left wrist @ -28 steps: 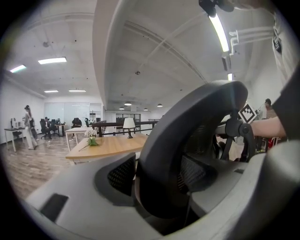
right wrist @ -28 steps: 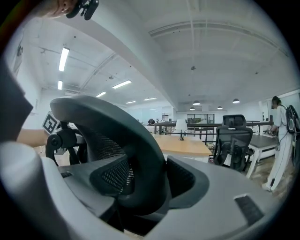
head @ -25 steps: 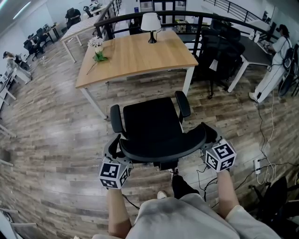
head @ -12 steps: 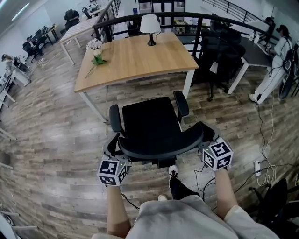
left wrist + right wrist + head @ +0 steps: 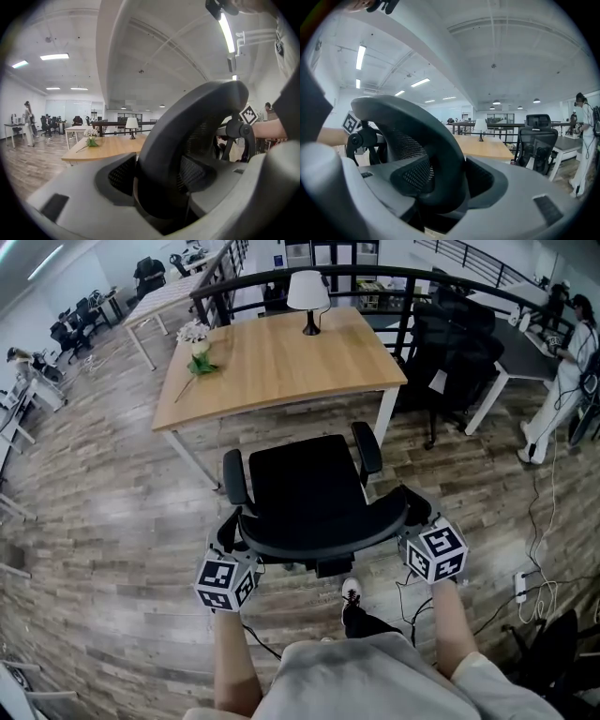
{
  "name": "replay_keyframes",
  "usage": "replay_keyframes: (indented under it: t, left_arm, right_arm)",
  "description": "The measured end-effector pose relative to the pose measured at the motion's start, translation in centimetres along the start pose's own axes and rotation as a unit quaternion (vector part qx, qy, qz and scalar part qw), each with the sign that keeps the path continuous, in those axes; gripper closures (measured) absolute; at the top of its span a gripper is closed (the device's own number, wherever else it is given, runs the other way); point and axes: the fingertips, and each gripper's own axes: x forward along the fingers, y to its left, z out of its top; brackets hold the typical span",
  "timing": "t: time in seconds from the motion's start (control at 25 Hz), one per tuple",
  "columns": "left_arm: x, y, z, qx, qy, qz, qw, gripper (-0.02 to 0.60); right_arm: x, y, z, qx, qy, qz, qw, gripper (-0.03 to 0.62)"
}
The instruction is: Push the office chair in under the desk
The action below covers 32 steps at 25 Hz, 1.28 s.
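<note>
A black office chair (image 5: 305, 486) stands on the wood floor, facing a wooden desk (image 5: 281, 357) with white legs; its seat front is still short of the desk's near edge. My left gripper (image 5: 232, 532) is shut on the left end of the chair's backrest rim (image 5: 323, 538). My right gripper (image 5: 413, 509) is shut on the rim's right end. In the left gripper view the dark curved rim (image 5: 187, 140) fills the space between the grey jaws of the left gripper (image 5: 159, 192). In the right gripper view the rim (image 5: 426, 140) sits the same way in the right gripper (image 5: 440, 192).
A white lamp (image 5: 307, 289) and a flower vase (image 5: 195, 337) stand on the desk. Black chairs (image 5: 459, 338) and a railing lie to the right of it. A person (image 5: 562, 362) stands at far right. Cables (image 5: 530, 568) lie on the floor; my shoe (image 5: 352, 596) is behind the chair.
The chair with both grippers on its back has crept slightly closer to the desk. The person at far right has shifted.
</note>
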Motion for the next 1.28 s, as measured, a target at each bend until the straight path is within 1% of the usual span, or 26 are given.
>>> replay_keyframes:
  t: [0.16, 0.52, 0.84, 1.08, 1.28]
  left_arm:
    - [1.0, 0.6, 0.2, -0.007, 0.0, 0.002, 1.0, 0.265]
    - [2.4, 1.1, 0.6, 0.0, -0.003, 0.017, 0.9998, 0.265]
    - [3.6, 1.0, 1.0, -0.003, -0.007, 0.028, 0.9996, 0.267]
    - [5.1, 1.1, 1.3, -0.011, -0.01, 0.031, 0.9994, 0.267]
    - [6.3, 1.3, 1.9, -0.015, -0.011, 0.038, 0.9991, 0.268]
  right_arm:
    - [1.2, -0.8, 0.4, 0.002, -0.003, 0.003, 1.0, 0.334]
    - [2.9, -2.0, 0.7, 0.0, -0.012, 0.019, 1.0, 0.33]
    - [3.8, -3.4, 1.0, 0.01, -0.019, 0.018, 1.0, 0.332]
    - [4.9, -4.9, 1.2, 0.01, -0.013, 0.018, 1.0, 0.336]
    - [6.1, -6.1, 1.8, 0.002, -0.006, 0.03, 1.0, 0.339]
